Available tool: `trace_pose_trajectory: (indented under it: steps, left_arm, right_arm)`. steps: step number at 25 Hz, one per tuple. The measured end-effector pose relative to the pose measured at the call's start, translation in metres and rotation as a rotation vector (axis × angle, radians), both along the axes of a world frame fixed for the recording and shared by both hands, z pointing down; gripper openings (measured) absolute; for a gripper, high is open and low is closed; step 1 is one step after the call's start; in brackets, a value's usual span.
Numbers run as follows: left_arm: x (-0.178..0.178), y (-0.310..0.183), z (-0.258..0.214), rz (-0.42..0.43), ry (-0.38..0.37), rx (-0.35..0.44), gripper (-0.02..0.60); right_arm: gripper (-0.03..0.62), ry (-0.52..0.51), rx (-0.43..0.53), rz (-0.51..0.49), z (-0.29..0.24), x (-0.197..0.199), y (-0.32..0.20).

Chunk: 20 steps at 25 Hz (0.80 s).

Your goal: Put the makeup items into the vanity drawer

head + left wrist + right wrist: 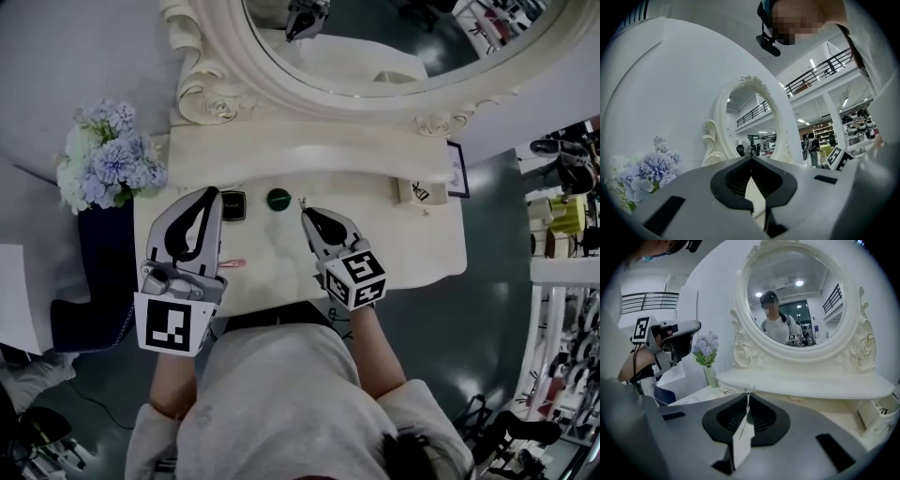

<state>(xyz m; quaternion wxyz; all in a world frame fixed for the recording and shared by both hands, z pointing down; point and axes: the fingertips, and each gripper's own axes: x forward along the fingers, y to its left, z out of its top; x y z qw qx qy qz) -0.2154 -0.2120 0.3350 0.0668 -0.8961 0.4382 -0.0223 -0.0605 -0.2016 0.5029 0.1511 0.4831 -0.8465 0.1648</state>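
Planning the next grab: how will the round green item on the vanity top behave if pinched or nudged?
The round green item looks small and low, so probably light, and likelier to slide than tip. Its curved rim may slip from jaws pinching off-centre. Tipped on edge, it could roll.

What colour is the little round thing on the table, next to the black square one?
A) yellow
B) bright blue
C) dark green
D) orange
C: in the head view the round item lying on the vanity top, just right of the black square compact, is dark green.
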Motion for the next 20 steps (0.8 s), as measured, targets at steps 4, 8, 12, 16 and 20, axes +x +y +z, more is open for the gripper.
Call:
trace_pose_trajectory:
  steps: [4, 8, 12, 16, 20]
  left_arm:
    - [0.008, 0.002, 0.0, 0.014, -0.002, -0.005, 0.014]
    - [0.02, 0.004, 0.0, 0.043, 0.007, -0.001, 0.014]
    - [0.036, 0.008, 0.002, 0.078, 0.002, -0.006, 0.014]
    - [0.058, 0.012, -0.002, 0.107, 0.012, -0.003, 0.014]
    - [0.079, 0.015, -0.006, 0.127, 0.004, 0.004, 0.014]
  right_arm:
    - [0.032, -0.053, 0.071, 0.019, -0.024, 0.006, 0.004]
    - [0.032, -0.082, 0.122, 0.043, -0.041, 0.015, 0.007]
    - [0.032, -0.102, 0.163, 0.077, -0.055, 0.029, 0.012]
    - [0.032, -0.118, 0.195, 0.112, -0.066, 0.048, 0.019]
    - [0.032, -0.136, 0.224, 0.147, -0.076, 0.072, 0.023]
